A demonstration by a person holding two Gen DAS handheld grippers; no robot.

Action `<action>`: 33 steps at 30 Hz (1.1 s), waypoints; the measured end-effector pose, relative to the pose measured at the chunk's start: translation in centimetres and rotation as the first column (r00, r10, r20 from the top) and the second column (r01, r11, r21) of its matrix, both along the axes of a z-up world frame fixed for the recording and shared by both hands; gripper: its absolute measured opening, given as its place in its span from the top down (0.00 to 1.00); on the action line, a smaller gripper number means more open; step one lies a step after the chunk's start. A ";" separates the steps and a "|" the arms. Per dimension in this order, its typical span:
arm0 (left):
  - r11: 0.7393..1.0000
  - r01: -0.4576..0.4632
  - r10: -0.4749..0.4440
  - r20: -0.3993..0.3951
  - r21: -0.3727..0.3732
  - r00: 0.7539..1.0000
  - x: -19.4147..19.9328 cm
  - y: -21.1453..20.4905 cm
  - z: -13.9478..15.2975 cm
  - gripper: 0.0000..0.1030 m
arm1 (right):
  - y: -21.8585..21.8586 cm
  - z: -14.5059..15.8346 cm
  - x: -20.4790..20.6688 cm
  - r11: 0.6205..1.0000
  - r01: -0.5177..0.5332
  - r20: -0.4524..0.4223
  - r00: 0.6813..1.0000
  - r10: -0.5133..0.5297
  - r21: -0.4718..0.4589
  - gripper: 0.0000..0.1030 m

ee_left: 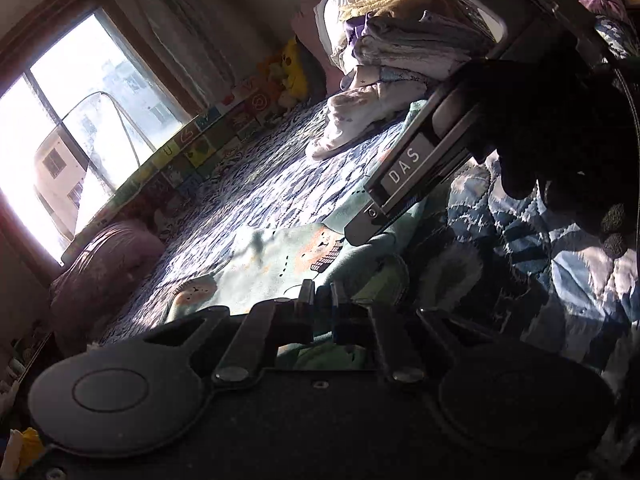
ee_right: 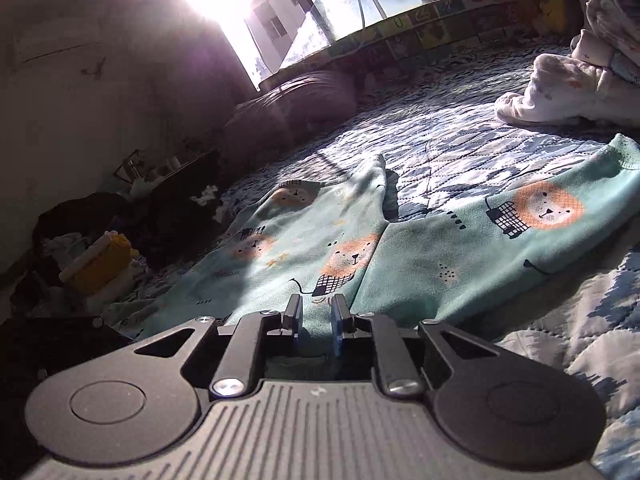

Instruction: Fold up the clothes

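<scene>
My right gripper (ee_right: pixel 317 312) sits low at frame bottom, jaws a narrow gap apart with the teal lion-print garment (ee_right: pixel 420 248) between them; grip unclear. My left gripper (ee_left: pixel 322 300) likewise narrow over the same garment (ee_left: pixel 264 264) on the blue quilt (ee_left: pixel 256 196), folded clothes pile (ee_left: pixel 400 52) upper right.

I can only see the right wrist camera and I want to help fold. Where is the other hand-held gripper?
Observer: The left hand-held gripper is on the same green lion garment. Its fingers are nearly together, with cloth bunched around them.
Operator: Who is holding my one?
Observer: A dark-gloved hand holds the right hand-held gripper, and its tip touches the garment.
Operator: How tall is the clothes pile?
Observer: The folded pile is several layers high, with a yellowish piece on top.
</scene>
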State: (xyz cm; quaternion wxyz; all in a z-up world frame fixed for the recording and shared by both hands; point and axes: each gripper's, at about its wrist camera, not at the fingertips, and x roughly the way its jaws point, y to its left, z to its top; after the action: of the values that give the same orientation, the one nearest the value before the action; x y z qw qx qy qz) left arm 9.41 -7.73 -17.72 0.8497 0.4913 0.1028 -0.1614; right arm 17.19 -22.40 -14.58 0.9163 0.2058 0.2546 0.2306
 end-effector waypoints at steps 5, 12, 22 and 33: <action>0.969 0.038 -0.054 0.060 0.243 0.997 -0.9 -1.1 -3.9 0.94 | 1.1 1.1 -0.7 0.997 -0.028 0.111 0.993 0.036 -0.067 0.81; 0.997 0.010 -0.009 -0.012 0.083 1.000 -0.9 -0.5 -1.5 0.59 | 0.7 0.1 -0.3 0.974 0.054 -0.028 0.998 -0.061 -0.221 0.76; 0.995 -0.053 0.043 -0.121 -0.087 0.992 1.0 0.5 1.1 0.58 | -3.1 -1.6 0.3 0.978 0.111 -0.222 0.972 -0.071 0.175 0.66; 0.996 -0.053 0.052 -0.022 -0.077 0.998 2.0 0.1 1.2 0.95 | -2.6 -2.9 1.7 0.952 0.121 -0.301 0.953 -0.032 0.283 0.59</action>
State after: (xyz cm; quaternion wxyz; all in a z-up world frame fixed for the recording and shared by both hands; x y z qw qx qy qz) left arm 11.46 -7.65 -16.47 0.8711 0.4533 0.1177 -0.1478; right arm 18.93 -25.02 -17.45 0.8353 0.3832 0.3414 0.1973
